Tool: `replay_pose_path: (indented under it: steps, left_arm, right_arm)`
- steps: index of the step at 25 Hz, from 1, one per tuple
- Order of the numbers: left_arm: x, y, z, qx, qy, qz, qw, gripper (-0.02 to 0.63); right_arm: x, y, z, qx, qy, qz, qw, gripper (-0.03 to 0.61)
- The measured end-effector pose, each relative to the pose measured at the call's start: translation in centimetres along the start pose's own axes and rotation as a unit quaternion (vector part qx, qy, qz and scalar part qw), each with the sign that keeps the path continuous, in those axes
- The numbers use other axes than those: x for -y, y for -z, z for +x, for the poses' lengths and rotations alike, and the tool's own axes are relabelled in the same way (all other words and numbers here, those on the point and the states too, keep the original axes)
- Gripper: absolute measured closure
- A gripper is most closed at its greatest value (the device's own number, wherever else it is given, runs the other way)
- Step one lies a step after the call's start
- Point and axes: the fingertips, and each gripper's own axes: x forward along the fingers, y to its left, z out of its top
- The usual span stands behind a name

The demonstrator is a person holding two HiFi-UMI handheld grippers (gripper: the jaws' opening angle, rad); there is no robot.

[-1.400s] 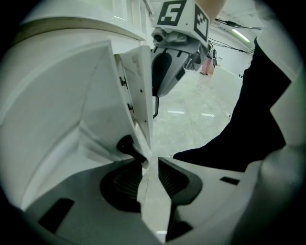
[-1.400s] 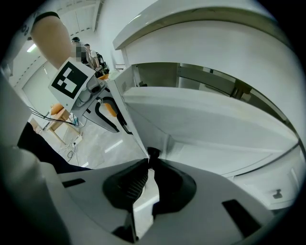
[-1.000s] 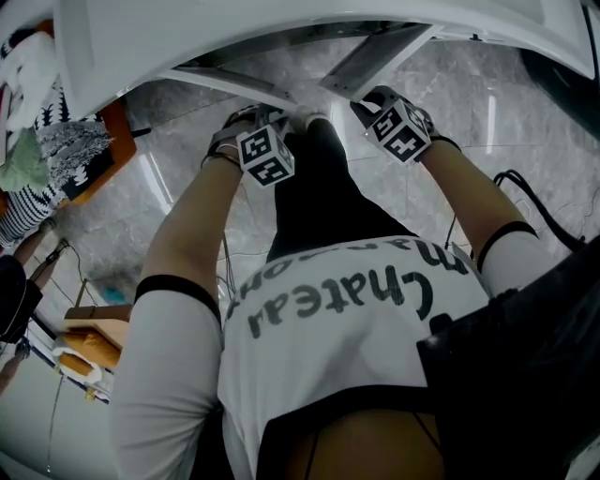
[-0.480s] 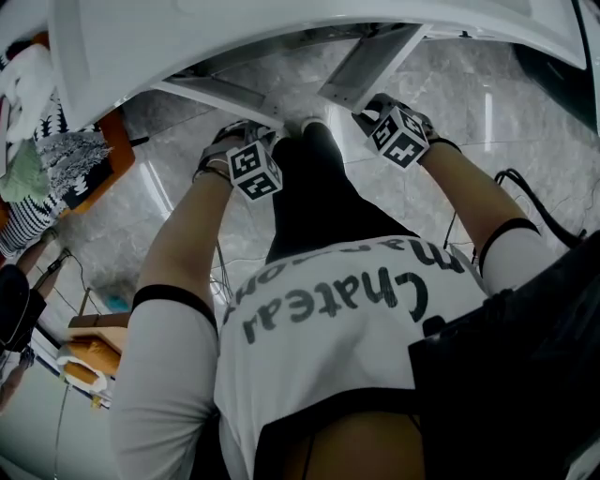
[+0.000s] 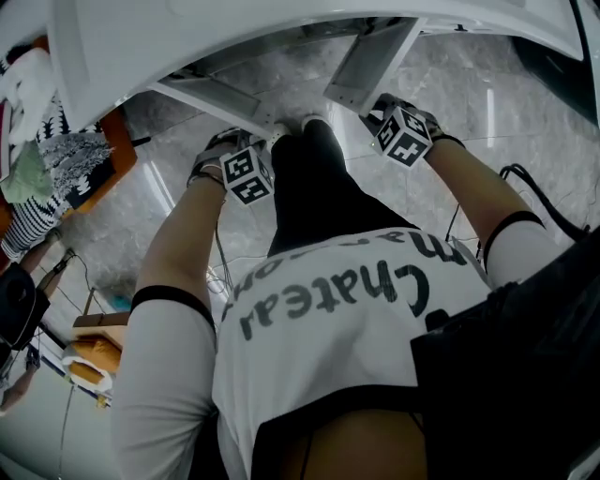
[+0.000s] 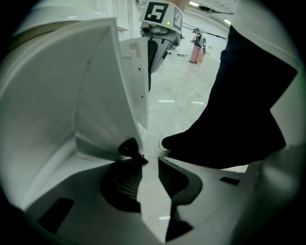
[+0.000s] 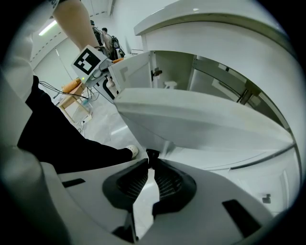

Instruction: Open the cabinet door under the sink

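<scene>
Ok, both doors are wider than a second ago. The left tongs (image 6: 151, 160) sit further out and nearer the person in the head view, and the left door (image 5: 216, 97) comes with them. The right door (image 5: 370, 61) angles further out too. The cabinet under the white surface (image 5: 281, 28) is open, and the right gripper view shows its inside. I'd say mostly done, some swing left.

The right tongs (image 7: 152, 161) are pinched nearly together on the right knob (image 7: 152, 154). The left tongs are narrow, but the left knob (image 6: 128, 146) sits against one jaw tip with a gap to the other. It looks hooked, not clamped, so it could slip.

In the way: the person's own leg (image 5: 319, 187) and shoe (image 5: 314, 124) stand between the doors, near both inner edges. Cables (image 5: 530, 187) lie on the floor (image 5: 122, 225) at right. The wooden stool (image 5: 98, 330) and clothes (image 5: 52, 150) at far left are well apart from the swing.
</scene>
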Motion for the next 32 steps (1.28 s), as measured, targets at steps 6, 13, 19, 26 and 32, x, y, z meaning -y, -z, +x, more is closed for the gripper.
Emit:
replay_pose_path:
  steps: [6, 13, 19, 26, 32]
  left_arm:
    - [1.1, 2.0, -0.2, -0.024, 0.010, 0.011, 0.9996, 0.528]
    - [2.2, 3.7, -0.9, -0.048, 0.020, 0.019, 0.9984, 0.528]
    - [3.0, 5.3, -1.1, -0.068, 0.014, 0.050, 0.9964, 0.520]
    - [3.6, 8.0, -1.9, -0.085, -0.004, 0.099, 0.9915, 0.520]
    - [4.6, 10.9, -2.6, -0.119, -0.001, 0.132, 0.9842, 0.512]
  right_arm:
    - [-0.2, 1.3, -0.1, -0.016, -0.004, -0.021, 1.000, 0.541]
    - [-0.4, 3.1, -0.7, -0.035, -0.004, -0.035, 0.999, 0.541]
    - [-0.3, 5.7, -1.5, -0.062, 0.001, -0.048, 0.997, 0.541]
    - [0.1, 8.5, -2.6, -0.092, 0.006, -0.077, 0.993, 0.540]
    - [0.6, 10.8, -3.1, -0.124, 0.017, -0.090, 0.988, 0.533]
